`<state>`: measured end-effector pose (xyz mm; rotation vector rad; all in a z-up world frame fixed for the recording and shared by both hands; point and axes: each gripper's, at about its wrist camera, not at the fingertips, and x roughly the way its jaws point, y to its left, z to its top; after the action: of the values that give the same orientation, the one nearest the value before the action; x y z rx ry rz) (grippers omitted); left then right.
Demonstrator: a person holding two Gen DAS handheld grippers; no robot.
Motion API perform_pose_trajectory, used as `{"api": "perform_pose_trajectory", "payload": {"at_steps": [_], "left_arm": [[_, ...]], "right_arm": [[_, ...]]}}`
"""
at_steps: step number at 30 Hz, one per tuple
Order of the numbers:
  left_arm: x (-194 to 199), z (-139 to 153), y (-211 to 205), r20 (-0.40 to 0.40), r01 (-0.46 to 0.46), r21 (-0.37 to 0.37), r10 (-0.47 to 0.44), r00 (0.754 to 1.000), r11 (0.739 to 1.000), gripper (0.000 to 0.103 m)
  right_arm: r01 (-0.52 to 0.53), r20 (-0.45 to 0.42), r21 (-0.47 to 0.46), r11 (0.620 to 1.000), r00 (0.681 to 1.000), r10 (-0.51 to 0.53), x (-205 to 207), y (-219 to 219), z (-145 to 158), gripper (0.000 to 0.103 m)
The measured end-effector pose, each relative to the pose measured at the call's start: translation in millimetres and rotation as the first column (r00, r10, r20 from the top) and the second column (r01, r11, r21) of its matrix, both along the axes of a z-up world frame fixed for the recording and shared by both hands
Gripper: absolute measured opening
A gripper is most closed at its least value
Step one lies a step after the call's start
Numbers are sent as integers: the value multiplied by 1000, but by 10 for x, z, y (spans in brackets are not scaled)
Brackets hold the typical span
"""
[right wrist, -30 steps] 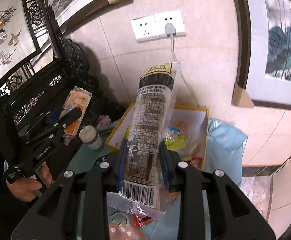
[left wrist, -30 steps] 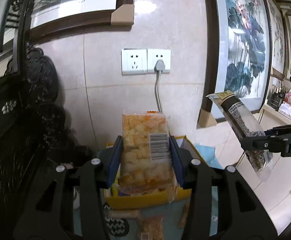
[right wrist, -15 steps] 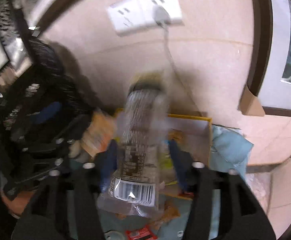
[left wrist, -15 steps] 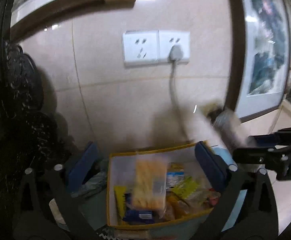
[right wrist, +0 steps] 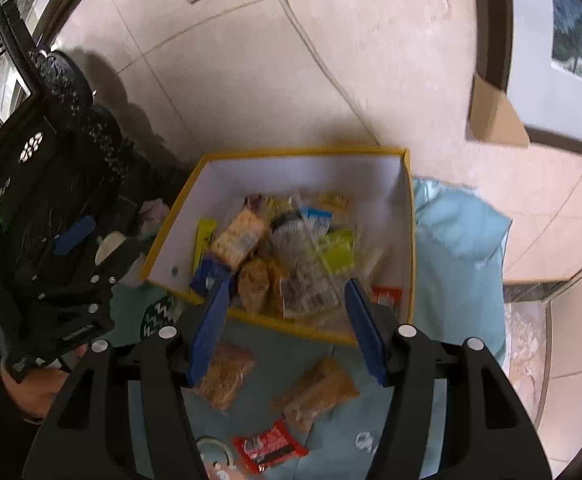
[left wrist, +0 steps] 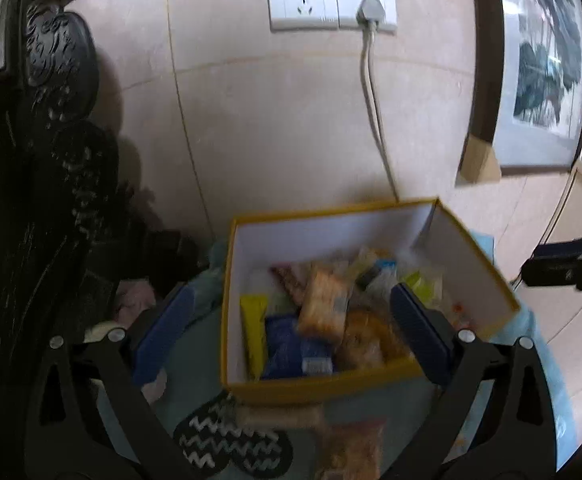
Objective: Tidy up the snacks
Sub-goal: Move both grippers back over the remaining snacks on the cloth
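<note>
Glossy plastic snack packets [right wrist: 291,248] fill a matt cardboard box [right wrist: 371,172] on soft blue cloth [right wrist: 463,232] against polished wall tiles [left wrist: 271,128].

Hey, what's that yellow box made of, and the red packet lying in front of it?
Box: likely cardboard, matte; thin stiff walls, white inside, yellow edges, folded corners. Red packet: looks like glossy plastic film or foil; it shows crinkles and glints.
</note>
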<state>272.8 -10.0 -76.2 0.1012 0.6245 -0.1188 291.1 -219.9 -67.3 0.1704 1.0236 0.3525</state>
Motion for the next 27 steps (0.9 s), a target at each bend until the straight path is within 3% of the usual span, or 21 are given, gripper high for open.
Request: {"api": "perform_pose_trajectory", "payload": {"at_steps": [7,12,19,27], "left_arm": [[-434,-661,107,-117,3,48,3,993,999,100],[-671,-934,128,-182,-2,36,9,983,999,100],[-854,-1052,-31,-213,36,44,-26,977,998,100],[-899,-1092,-60,-231,25,29,-18,973,999,100]], "right_arm": [[13,-113,-7,1000,993,-14,-593,62,-516,66],[-5,-161,-38,999,987,-1,-1005,134,-871,67],[-75,-196,-92,993,979,55,-1391,350,-1176,68],[-92,-194,-117,989,979,68,-1457,459,-1195,69]]}}
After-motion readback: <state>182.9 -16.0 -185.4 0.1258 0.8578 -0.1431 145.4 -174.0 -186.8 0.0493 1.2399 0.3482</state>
